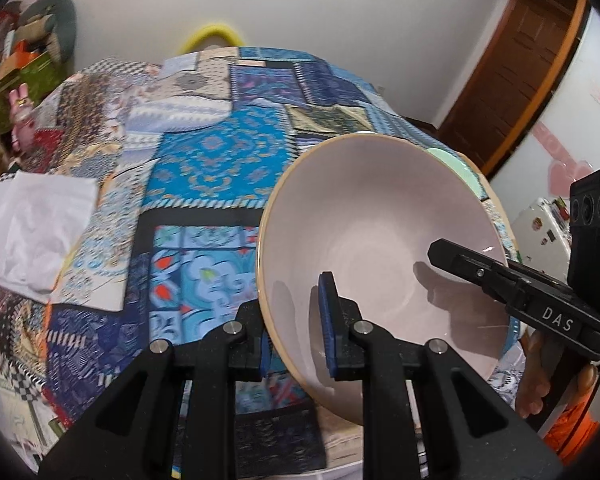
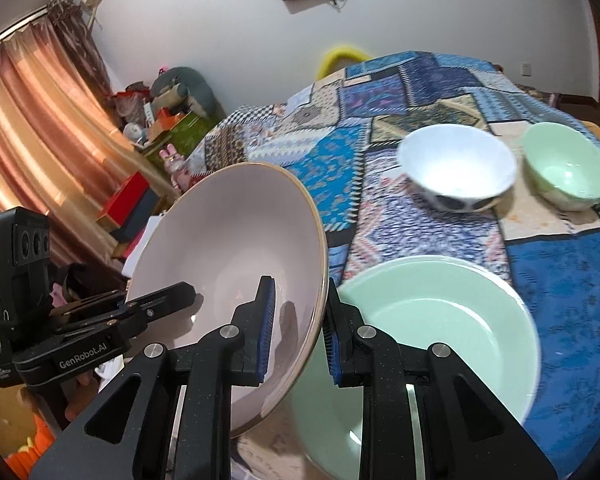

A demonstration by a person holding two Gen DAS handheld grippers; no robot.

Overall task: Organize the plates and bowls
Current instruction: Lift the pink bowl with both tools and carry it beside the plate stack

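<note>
Nearest the two cameras, a wide pale pink ceramic bowl with a tan rim (image 1: 380, 240) hangs tilted above the table, gripped from both sides. On its left edge the left gripper (image 1: 296, 328) is clenched on the rim, one blue pad inside the bowl and the other against the outer wall. On the opposite edge the right gripper (image 2: 298, 334) grasps the rim the same way, its blue pads (image 2: 266, 328) pressed on either side of the thin wall. Each gripper shows in the other's view, reaching into the bowl.

Just beyond and below the pink bowl, in the right wrist view, a large mint-green bowl (image 2: 440, 344) sits upright on the patchwork tablecloth in blues and creams (image 1: 220, 160); the pink bowl's raised edge overlaps its near side. Farther back on the cloth stand a white bowl with a dark-patterned outside (image 2: 458, 168) and, just beside it to the right, a small pale green bowl (image 2: 566, 166), the two apart from each other. To the far left, a crumpled white paper (image 1: 32, 228) lies on the cloth.
</note>
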